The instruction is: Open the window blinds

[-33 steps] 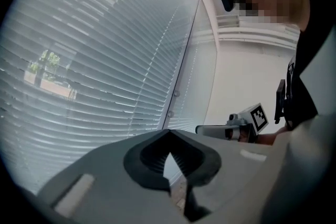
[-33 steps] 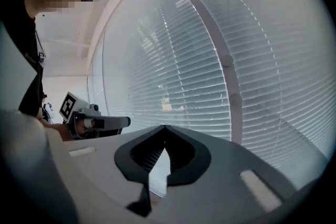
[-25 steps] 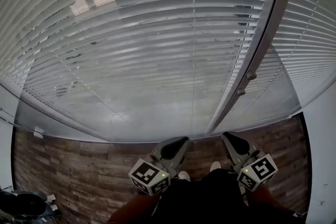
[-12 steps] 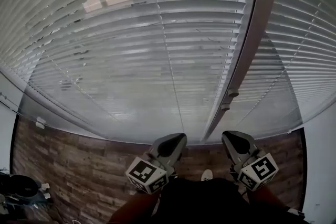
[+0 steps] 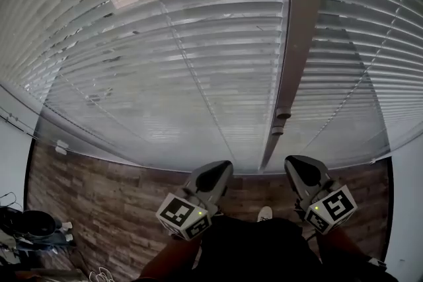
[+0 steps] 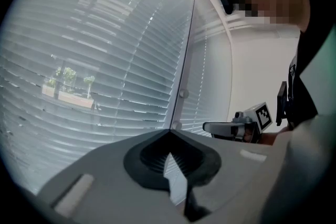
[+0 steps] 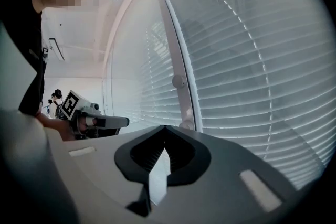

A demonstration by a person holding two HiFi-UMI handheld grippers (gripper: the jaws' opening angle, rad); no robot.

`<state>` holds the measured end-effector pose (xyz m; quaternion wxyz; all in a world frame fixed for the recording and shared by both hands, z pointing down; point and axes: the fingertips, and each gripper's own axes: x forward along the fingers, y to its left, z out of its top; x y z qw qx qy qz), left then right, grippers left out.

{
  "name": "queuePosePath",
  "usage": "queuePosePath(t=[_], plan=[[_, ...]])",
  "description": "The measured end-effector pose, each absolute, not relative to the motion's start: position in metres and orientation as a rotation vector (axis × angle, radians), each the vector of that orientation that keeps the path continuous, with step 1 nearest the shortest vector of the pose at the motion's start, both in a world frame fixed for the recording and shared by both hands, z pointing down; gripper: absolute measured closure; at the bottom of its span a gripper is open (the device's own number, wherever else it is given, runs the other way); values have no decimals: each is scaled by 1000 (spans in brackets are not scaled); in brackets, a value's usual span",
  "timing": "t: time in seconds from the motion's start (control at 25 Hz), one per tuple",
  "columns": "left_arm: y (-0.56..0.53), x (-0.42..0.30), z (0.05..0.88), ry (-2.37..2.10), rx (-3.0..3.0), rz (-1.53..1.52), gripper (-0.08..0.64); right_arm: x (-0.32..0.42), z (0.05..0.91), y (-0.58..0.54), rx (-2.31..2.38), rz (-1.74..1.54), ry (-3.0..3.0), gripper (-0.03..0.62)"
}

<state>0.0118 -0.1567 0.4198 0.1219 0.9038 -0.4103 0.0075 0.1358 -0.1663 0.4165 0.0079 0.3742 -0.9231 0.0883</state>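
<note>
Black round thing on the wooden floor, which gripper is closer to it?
Left. The left gripper is to the right of the black round thing on the wooden floor; the right gripper is farther right again, beyond the left one.

Smooth matt blind slats [image 5: 198, 43], matt wood-plank floor [image 5: 112, 208], possibly painted-metal frame post [image 5: 301, 23]
</note>
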Motion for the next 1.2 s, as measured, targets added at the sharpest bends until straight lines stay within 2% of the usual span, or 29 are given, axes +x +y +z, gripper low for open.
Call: queuePosePath(t=[0.36, 0.64, 0.92, 1.2], plan=[[-185, -5, 388, -1086, 2721, 52, 560, 134, 381, -189, 1390, 192, -2815, 566], [-204, -39, 398, -998, 2749, 70, 560, 129, 368, -218, 1626, 50, -2682, 565], [-206, -66, 403, -977, 2759, 54, 560, 129, 350, -228, 1772, -99, -2553, 516], [-198, -71, 390, -967, 2746, 16, 560, 142, 305, -243, 1831, -218, -2404, 406]])
